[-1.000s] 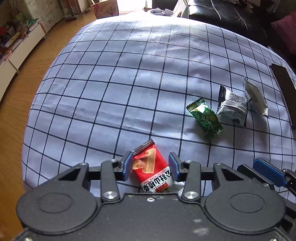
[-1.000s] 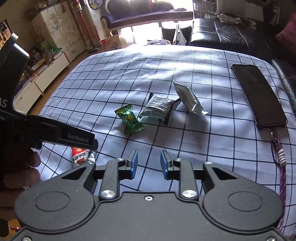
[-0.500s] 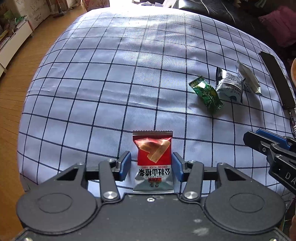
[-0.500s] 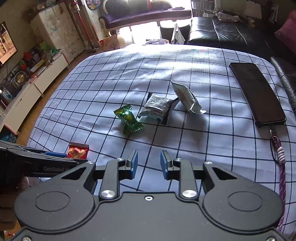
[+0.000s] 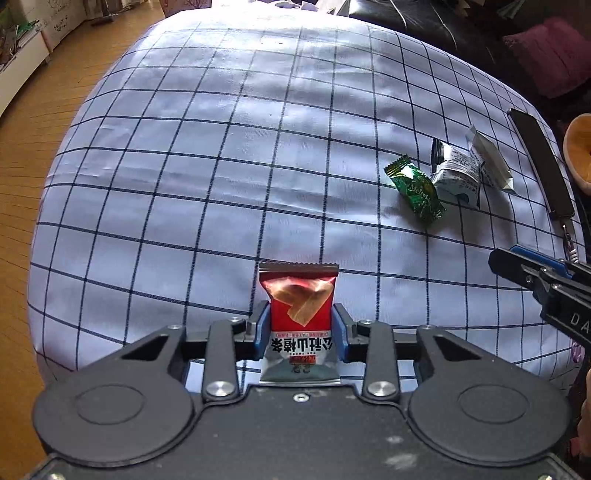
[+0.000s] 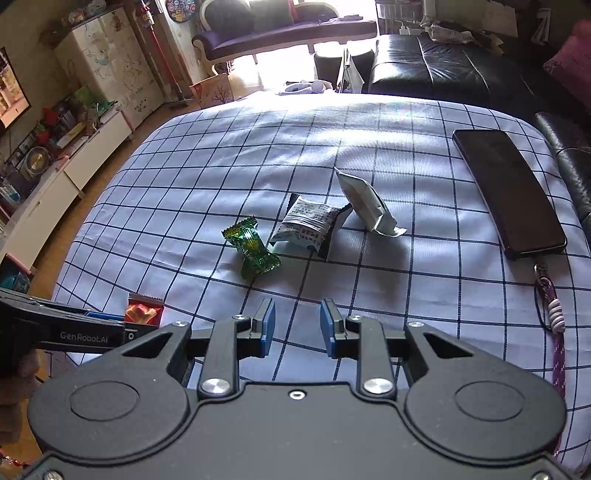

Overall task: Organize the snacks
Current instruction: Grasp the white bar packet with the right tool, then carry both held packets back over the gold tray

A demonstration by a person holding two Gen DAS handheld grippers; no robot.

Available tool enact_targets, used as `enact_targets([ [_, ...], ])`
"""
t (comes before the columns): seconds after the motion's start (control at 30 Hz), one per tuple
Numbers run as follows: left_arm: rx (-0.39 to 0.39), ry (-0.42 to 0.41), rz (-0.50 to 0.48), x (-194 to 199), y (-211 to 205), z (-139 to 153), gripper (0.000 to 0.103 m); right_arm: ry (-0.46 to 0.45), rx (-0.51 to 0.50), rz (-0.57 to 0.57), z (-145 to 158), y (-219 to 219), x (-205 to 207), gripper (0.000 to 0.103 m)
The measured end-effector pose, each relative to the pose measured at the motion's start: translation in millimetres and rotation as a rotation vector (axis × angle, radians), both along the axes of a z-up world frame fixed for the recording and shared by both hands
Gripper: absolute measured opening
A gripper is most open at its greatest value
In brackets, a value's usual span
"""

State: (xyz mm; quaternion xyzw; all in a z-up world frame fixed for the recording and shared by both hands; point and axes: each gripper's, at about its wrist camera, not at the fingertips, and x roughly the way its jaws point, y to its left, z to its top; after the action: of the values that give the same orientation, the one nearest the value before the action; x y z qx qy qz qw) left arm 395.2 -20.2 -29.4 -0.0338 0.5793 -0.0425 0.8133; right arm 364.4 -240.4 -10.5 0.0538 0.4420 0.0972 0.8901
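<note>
Red foil snack packet [image 5: 299, 317] stands between the blue pads of the left gripper [image 5: 300, 334], whose jaws have just been closing onto its sides, at the near edge of the checked cloth [image 5: 221, 166]. Grip mid-body, squarely, before lifting toward the green candy [image 5: 415, 194] group. Right gripper [image 6: 297, 328] hovers part-open, empty.

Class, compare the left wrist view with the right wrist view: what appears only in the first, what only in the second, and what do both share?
Only the left wrist view shows the left gripper, which has just been closing, its pads against the whole red snack packet. Only the right wrist view shows the right gripper open with nothing between its pads, plus the purple sofa. Both share the green candy, white packet, silver pouch, phone and checked cloth.
</note>
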Motion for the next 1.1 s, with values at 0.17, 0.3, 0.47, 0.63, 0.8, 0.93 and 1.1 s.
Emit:
enact_targets([
  [0.17, 0.035, -0.033, 0.006, -4.1, 9.6, -1.7, 0.037, -0.005, 0.010, -0.034, 2.0, -0.2, 14.9, 0.038],
  [0.3, 0.046, -0.042, -0.016, -5.2, 8.0, -2.3, 0.037, -0.013, 0.005, -0.065, 7.4, 0.2, 31.4, 0.038],
  [0.47, 0.062, -0.055, -0.028, -6.3, 5.1, -3.5, 0.037, -0.046, -0.007, -0.129, 17.9, -11.8, 53.1, 0.038],
  [0.63, 0.072, -0.062, -0.029, -8.2, 2.4, -3.6, 0.037, -0.022, -0.057, -0.172, 10.5, -24.5, 77.9, 0.038],
  [0.8, 0.068, -0.062, -0.031, -8.3, 3.3, -3.0, 0.037, 0.004, -0.056, -0.170, -4.8, -31.1, 89.2, 0.039],
  [0.93, 0.074, -0.063, -0.033, -8.3, 2.4, -2.8, 0.037, 0.012, -0.024, -0.156, -8.1, -29.0, 93.9, 0.039],
  [1.1, 0.073, -0.061, -0.030, -7.2, 2.5, -3.0, 0.037, 0.024, -0.051, -0.146, -16.6, -18.6, 99.9, 0.039],
])
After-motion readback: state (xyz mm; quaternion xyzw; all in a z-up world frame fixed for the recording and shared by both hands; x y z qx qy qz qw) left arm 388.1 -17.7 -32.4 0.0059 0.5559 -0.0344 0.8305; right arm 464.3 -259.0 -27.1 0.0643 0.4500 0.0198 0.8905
